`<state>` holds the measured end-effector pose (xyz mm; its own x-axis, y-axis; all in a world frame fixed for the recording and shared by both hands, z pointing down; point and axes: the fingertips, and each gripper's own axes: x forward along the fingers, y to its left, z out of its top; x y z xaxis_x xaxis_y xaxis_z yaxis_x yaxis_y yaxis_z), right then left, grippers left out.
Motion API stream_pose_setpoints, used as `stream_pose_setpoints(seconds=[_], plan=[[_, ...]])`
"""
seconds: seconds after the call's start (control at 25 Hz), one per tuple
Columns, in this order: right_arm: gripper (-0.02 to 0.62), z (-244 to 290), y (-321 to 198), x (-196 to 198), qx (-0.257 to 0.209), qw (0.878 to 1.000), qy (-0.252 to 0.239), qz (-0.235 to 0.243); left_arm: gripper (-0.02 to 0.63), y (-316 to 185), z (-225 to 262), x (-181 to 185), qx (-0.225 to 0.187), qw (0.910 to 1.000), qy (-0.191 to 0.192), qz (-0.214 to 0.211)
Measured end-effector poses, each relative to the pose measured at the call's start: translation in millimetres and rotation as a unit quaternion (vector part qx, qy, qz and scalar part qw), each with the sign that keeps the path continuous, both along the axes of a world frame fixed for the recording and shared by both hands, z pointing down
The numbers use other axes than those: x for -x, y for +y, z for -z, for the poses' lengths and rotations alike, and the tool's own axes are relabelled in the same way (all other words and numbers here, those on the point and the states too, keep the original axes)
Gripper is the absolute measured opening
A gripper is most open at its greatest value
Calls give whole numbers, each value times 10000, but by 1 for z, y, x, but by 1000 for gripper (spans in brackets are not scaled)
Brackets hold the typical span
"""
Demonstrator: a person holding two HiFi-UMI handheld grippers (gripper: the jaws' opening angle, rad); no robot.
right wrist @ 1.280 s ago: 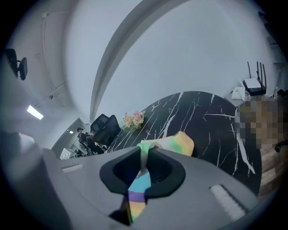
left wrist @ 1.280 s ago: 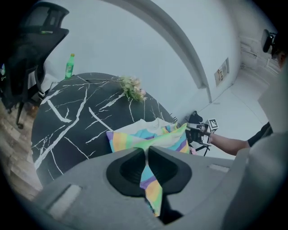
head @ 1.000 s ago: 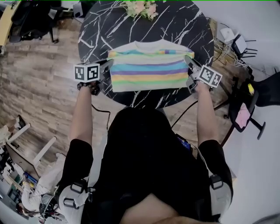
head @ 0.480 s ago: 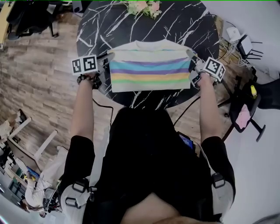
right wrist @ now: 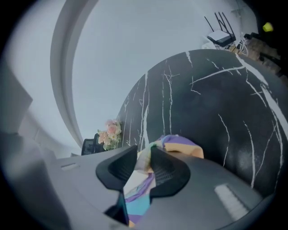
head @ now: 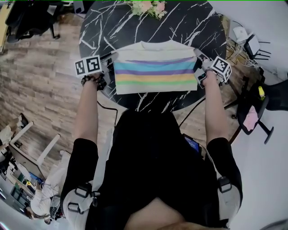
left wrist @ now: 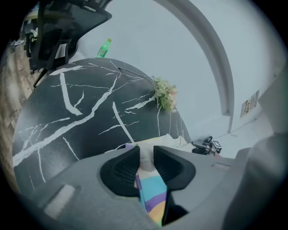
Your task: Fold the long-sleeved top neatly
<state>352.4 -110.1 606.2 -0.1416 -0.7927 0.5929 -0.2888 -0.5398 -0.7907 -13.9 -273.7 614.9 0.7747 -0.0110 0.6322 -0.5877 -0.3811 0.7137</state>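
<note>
- Both pairs of jaws have just been opening and now stand a little apart, each with striped cloth lying loose in the gap.
- On my left gripper (left wrist: 145, 155), the two black pads sit either side of a cream edge of the top. Blue, purple and yellow stripes trail down from there toward the camera.
- On my right gripper (right wrist: 144, 155), the pads bracket a bunched fold of the same garment in cream, purple and orange. The pads do not appear to pinch it.
- From the head view, the top (head: 155, 72) lies flat as a tidy rectangle on the near half of a round black table (head: 180, 22) with white marble veins. Its collar edge is on the side away from me.
- The two grippers sit at the far corners of the top, one on the left and one on the right.
- A small bunch of pale flowers (head: 145, 6) rests at the far edge of the table, well apart from the top.
- Wooden floor (head: 40, 90) shows to the left of the table.
</note>
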Motion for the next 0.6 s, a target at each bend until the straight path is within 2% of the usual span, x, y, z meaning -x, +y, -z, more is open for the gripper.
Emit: stream_pose_setpoints(seconds=[0.12, 0.28, 0.4, 0.6], plan=[[113, -1, 2, 3, 1, 10000, 65, 31, 122, 2, -1, 2, -4, 10000, -63, -19], [172, 7, 7, 9, 83, 9977, 503, 439, 197, 2, 2, 11, -274, 9990, -287, -225], [239, 13, 14, 13, 221, 9944, 755, 708, 201, 1, 2, 21, -414, 9980, -403, -260], [249, 25, 32, 12, 472, 9832, 1494, 932, 202, 8, 10, 34, -521, 9979, -291, -262]])
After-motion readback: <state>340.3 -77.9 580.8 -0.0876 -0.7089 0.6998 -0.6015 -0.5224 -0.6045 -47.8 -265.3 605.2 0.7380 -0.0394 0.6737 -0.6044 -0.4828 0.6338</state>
